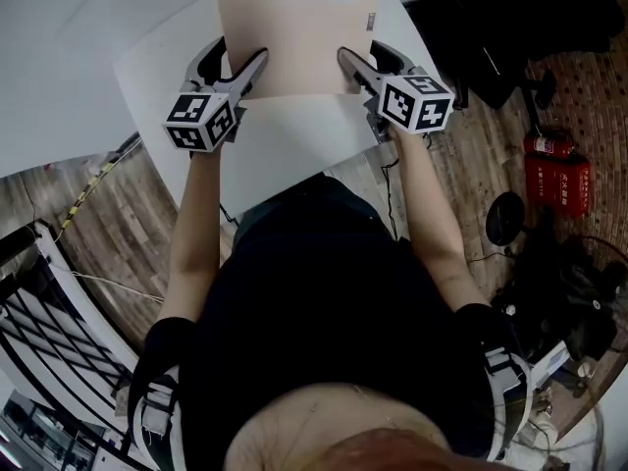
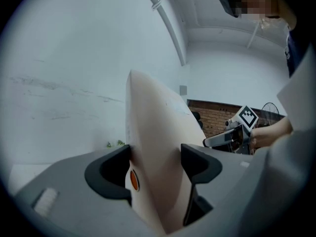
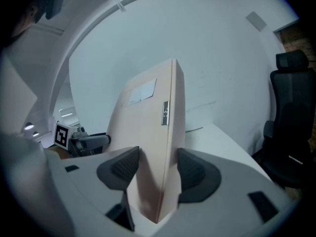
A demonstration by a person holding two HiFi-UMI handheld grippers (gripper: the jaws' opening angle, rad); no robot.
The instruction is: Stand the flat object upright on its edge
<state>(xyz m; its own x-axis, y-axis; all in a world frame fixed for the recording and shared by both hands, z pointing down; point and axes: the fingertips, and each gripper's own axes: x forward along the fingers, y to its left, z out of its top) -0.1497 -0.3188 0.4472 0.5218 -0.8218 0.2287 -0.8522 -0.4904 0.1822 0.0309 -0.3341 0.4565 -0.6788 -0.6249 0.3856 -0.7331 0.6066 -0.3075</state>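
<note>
Gripping the left side edge of the flat cardboard box point(image 1: 299, 37), the left gripper point(image 1: 235, 67) has its fingers closed on the board. In the left gripper view point(image 2: 155, 157) a dark pad sits against each face of the beige panel point(image 2: 153, 117), which rises straight up between them. The box stands roughly upright on the white tabletop point(image 1: 167, 57), held between the two grippers. In the head view its lower long edge meets the tabletop surface and its broad face is turned toward the person. A white label point(image 3: 142, 91) lies high on that face, and a small sticker point(image 3: 166, 112) sits on the narrow side edge.

The right gripper point(image 1: 371, 65) clamps the opposite side edge. In the right gripper view point(image 3: 157, 169) both fingers press on the box point(image 3: 148, 117), one on each face, with the corner seated deep between them. Farther right, off the tabletop point(image 3: 222, 142), a black office chair point(image 3: 289, 117) stands on the wooden floor point(image 1: 481, 155), and red fire extinguishers point(image 1: 559, 180) lie beyond it.
</note>
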